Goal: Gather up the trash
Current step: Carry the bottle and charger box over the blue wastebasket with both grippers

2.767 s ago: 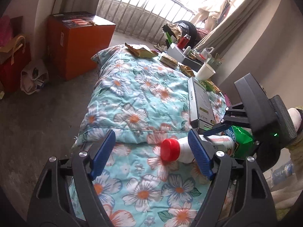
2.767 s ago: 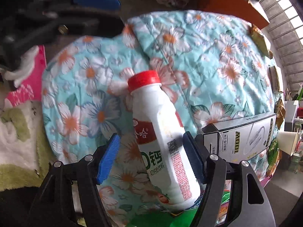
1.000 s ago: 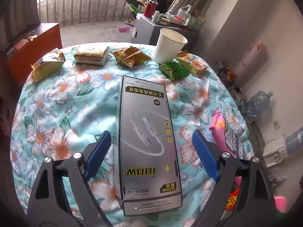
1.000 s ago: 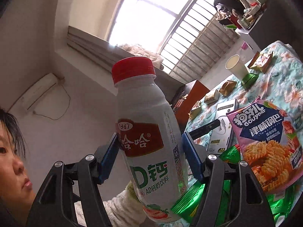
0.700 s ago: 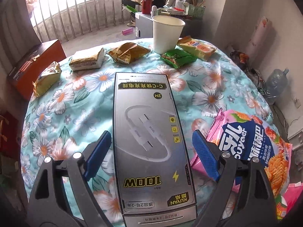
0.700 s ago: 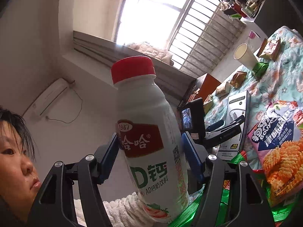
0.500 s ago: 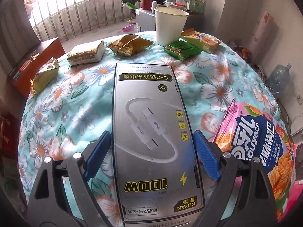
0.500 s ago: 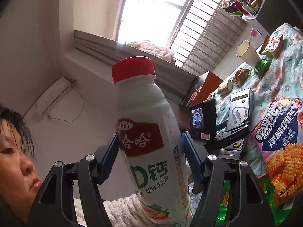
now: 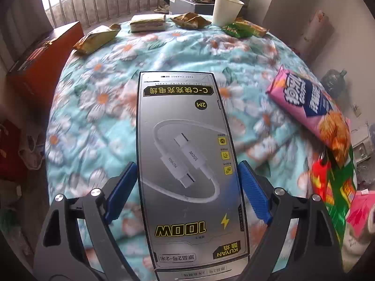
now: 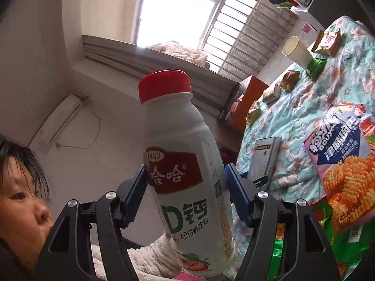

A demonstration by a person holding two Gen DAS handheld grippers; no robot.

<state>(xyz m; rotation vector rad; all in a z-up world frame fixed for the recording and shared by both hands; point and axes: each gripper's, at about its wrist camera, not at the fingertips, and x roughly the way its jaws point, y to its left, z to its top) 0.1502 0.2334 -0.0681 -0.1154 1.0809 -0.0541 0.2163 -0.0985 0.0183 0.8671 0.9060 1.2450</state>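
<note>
Left wrist view showed the left gripper with both blue pads against the long edges of a silver charging-cable box, holding it above the floral quilt; the jaws stood wide because the box is wide. Right wrist view had the right gripper clamped on a white AD calcium milk drink bottle with a red cap, held roughly level in the air. More trash lay on the quilt: a pink snack bag to the right, a green wrapper beside it, a paper cup and several small foil packets at the far edge. Risks, as I judge them: the box is gripped near one end on slick cardboard, so its long free end could lever it out or twist it between the pads, especially with the background blurred as if the hand were moving fast. The bottle is round and smooth and tilted, so it could slide out. No bin is visible in either view, so the drop-off spot can't be told.
</note>
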